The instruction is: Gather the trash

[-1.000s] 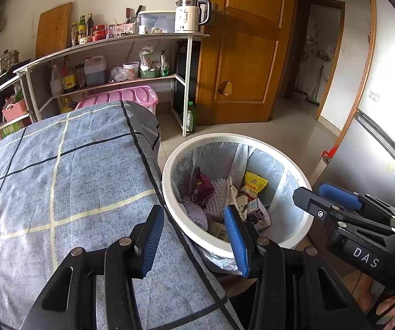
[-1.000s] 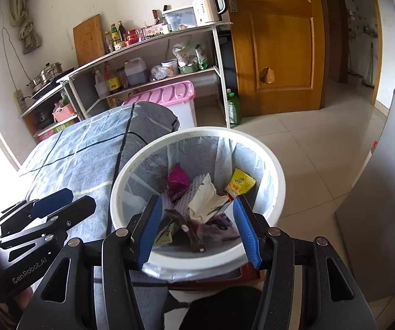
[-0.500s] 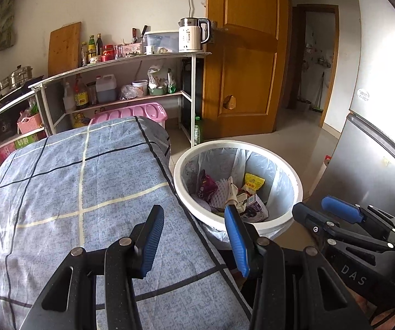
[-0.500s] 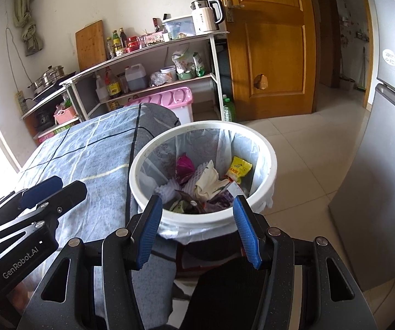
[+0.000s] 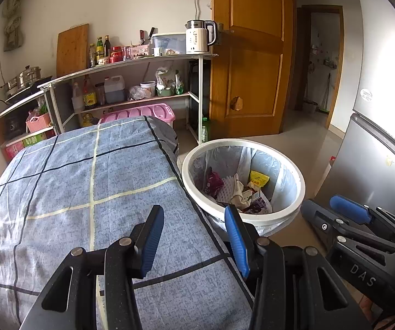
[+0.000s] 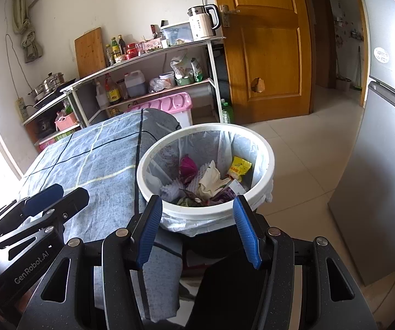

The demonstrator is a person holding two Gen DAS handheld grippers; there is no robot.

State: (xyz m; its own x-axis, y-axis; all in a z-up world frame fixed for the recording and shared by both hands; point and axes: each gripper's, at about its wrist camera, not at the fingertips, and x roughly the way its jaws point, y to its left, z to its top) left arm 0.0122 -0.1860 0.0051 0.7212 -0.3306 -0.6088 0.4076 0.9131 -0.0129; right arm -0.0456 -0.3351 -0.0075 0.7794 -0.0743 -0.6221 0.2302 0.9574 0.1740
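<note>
- Left wrist view only: left gripper (image 5: 194,236), jaws apart, nothing between them, above the cloth-covered bench (image 5: 87,192); right gripper (image 5: 346,211) at lower right, side-on, in front of the grey refrigerator (image 5: 376,170).
- Right wrist view only: right gripper (image 6: 197,228), jaws apart and empty, just short of the bin's near rim; left gripper (image 6: 43,200) at lower left over the cloth; door handle with lock plate (image 6: 226,13).
- Trash bin (image 6: 205,211): white, round, lined with a clear bag, on the floor touching the bench's edge.
- Trash inside the bin: yellow packet (image 6: 240,166), magenta wrapper (image 6: 188,165), crumpled white paper (image 6: 211,180), other scraps.
- Bench cloth: blue-grey, with dark and pale grid lines, bare.
- Room: metal shelving (image 5: 131,63) with bottles, white kettle (image 5: 197,37), steel pot (image 5: 21,79); pink bin (image 5: 142,111) below; wooden door (image 5: 252,68); tiled floor (image 6: 293,165).
</note>
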